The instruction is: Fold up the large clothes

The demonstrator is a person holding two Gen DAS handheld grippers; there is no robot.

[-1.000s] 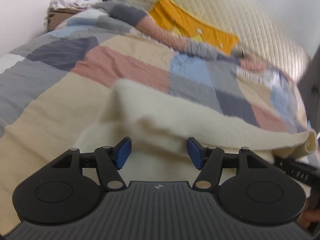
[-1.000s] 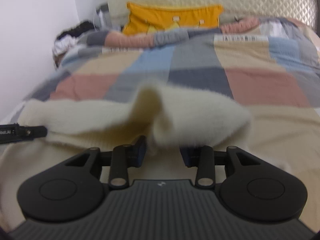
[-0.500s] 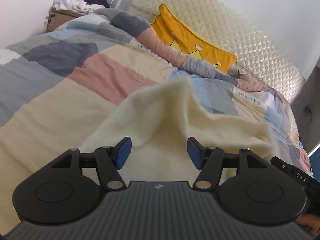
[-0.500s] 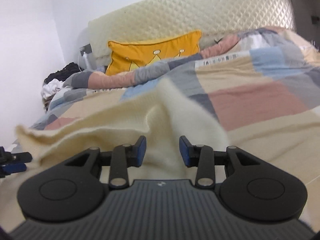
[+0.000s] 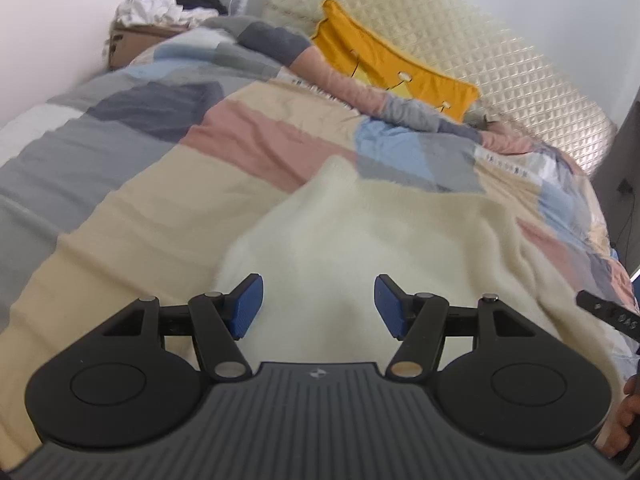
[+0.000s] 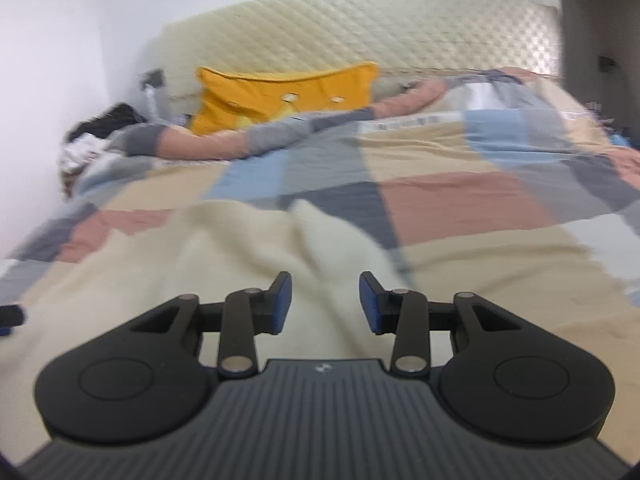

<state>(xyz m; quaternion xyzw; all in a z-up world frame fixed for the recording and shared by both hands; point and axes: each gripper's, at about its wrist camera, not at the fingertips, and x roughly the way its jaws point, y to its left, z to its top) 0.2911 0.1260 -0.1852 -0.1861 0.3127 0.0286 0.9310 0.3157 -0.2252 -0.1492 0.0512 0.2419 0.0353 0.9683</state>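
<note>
A cream fleecy garment (image 5: 380, 236) lies spread on the patchwork bed cover, just ahead of both grippers. My left gripper (image 5: 319, 306) is open, its blue pads wide apart, with the garment's near part below the gap and untouched. In the right wrist view the garment (image 6: 240, 248) lies rumpled, with a raised fold running towards the gripper. My right gripper (image 6: 325, 303) is opening its jaws; the cloth lies under the gap and the pads do not press on it. The right gripper's tip (image 5: 608, 314) shows at the left view's right edge.
The patchwork duvet (image 5: 120, 184) covers the whole bed. A yellow pillow (image 6: 288, 92) leans on the quilted headboard (image 6: 360, 28). A pile of clothes on a cardboard box (image 5: 160, 4) stands in the far left corner by the wall. A person's hand (image 5: 626, 420) shows at the right edge.
The cream garment, raised in front of both grippers a second ago, has sunk flat onto the bed. The right jaws have widened. The left jaws are unchanged.
</note>
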